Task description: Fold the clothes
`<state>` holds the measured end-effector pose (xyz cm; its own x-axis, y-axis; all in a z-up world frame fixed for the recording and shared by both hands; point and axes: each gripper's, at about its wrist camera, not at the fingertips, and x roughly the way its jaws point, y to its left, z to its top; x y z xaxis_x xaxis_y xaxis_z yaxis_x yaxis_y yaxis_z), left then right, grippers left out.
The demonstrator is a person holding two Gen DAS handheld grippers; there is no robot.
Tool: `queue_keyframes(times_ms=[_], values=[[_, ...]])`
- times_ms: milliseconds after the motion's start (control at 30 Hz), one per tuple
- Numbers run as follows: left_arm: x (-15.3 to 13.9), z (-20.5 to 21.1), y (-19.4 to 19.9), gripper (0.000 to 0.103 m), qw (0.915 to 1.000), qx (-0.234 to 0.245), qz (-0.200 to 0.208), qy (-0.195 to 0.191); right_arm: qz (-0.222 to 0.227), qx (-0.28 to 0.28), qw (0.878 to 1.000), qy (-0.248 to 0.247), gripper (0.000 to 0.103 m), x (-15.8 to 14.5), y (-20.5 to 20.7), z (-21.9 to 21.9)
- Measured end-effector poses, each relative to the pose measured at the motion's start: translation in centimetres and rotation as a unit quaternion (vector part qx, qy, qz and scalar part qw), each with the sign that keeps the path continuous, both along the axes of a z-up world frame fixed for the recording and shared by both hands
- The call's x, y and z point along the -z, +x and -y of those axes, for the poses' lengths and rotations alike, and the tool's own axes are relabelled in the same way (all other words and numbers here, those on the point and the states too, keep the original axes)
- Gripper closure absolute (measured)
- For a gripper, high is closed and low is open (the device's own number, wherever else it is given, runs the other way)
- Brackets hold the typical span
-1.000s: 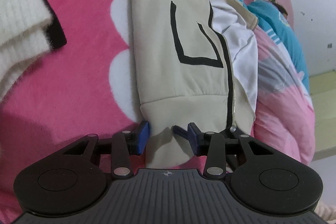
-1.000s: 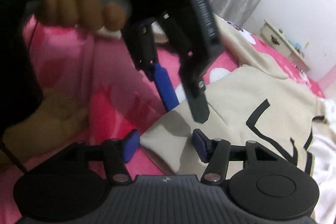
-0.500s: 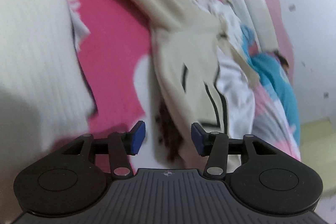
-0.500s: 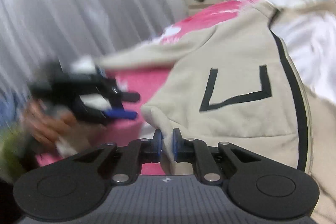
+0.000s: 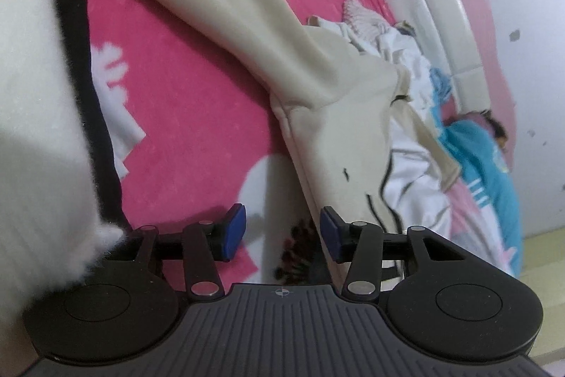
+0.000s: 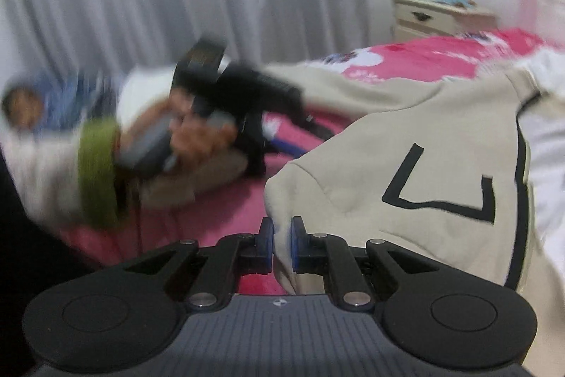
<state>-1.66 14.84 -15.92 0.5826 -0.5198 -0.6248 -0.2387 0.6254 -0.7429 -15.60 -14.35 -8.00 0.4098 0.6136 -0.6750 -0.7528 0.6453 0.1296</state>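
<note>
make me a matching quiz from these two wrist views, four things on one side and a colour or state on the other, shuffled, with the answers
Things
1. left claw
2. right claw
3. bedspread
4. nightstand

Colour or state
A. cream, with a dark drawer handle
B. shut on the hem corner of the beige jacket
C. open, nothing between its pads
D. bright pink with white shapes

Pairs: 1-C, 2-B, 3-D, 4-A
</note>
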Motion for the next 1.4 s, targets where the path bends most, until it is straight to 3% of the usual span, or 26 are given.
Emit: queue_keyframes(times_ms=[167, 267, 433, 533, 633, 700, 867, 1033, 1233, 1333, 1400], values=[[-0.7, 1.7, -0.6, 0.057, 0.9964, 0.013, 0.008, 0.084, -0.009, -0.008, 0.998, -0.062, 0.081, 3.3, -2.4, -2.4], [-1.7, 2.7, -1.5, 0.056, 0.9904, 0.026, 0.02, 0.134, -0.015, -0.012, 0.995, -0.099, 0.066, 5.3, -3.9, -3.9], [-4.3, 5.0, -4.9, 0.055, 0.9723, 0.074, 0.082, 0.206, -0.07, 0.083, 0.994, -0.009, 0.067, 2.0, -4.2, 0.7], [-5.1, 7.6, -6.3, 0.054, 0.9578, 0.143, 0.124, 0.216, -0.111, 0.192, 0.974, 0.039, 0.067, 0.7, -3.6, 5.4], [-2.9, 10.6, -6.0, 0.053, 0.9363, 0.218, 0.09, 0.26, -0.124, 0.295, 0.946, 0.042, 0.067, 0.0, -3.2, 9.6], [-1.5, 11.3, -5.9, 0.054, 0.9294, 0.236, 0.055, 0.279, -0.124, 0.357, 0.925, 0.042, 0.067, -0.8, -3.3, 12.3], [-2.1, 9.7, -7.3, 0.053, 0.9399, 0.226, 0.05, 0.251, -0.131, 0.464, 0.874, 0.063, 0.059, -1.8, -4.0, 18.6], [-2.3, 9.2, -8.9, 0.051, 0.9447, 0.235, 0.033, 0.226, -0.137, 0.486, 0.862, 0.045, 0.058, -0.8, -3.2, 20.1], [-1.0, 10.2, -8.6, 0.051, 0.9542, 0.226, 0.008, 0.195, -0.208, 0.538, 0.812, 0.09, 0.047, 0.9, -2.9, 21.6], [-0.7, 10.6, -8.3, 0.051, 0.9578, 0.222, 0.006, 0.182, -0.232, 0.549, 0.798, 0.093, 0.047, 1.3, -3.3, 22.3], [-0.6, 10.7, -8.2, 0.05, 0.959, 0.22, 0.008, 0.178, -0.259, 0.54, 0.796, 0.085, 0.047, 1.8, -3.2, 22.1]])
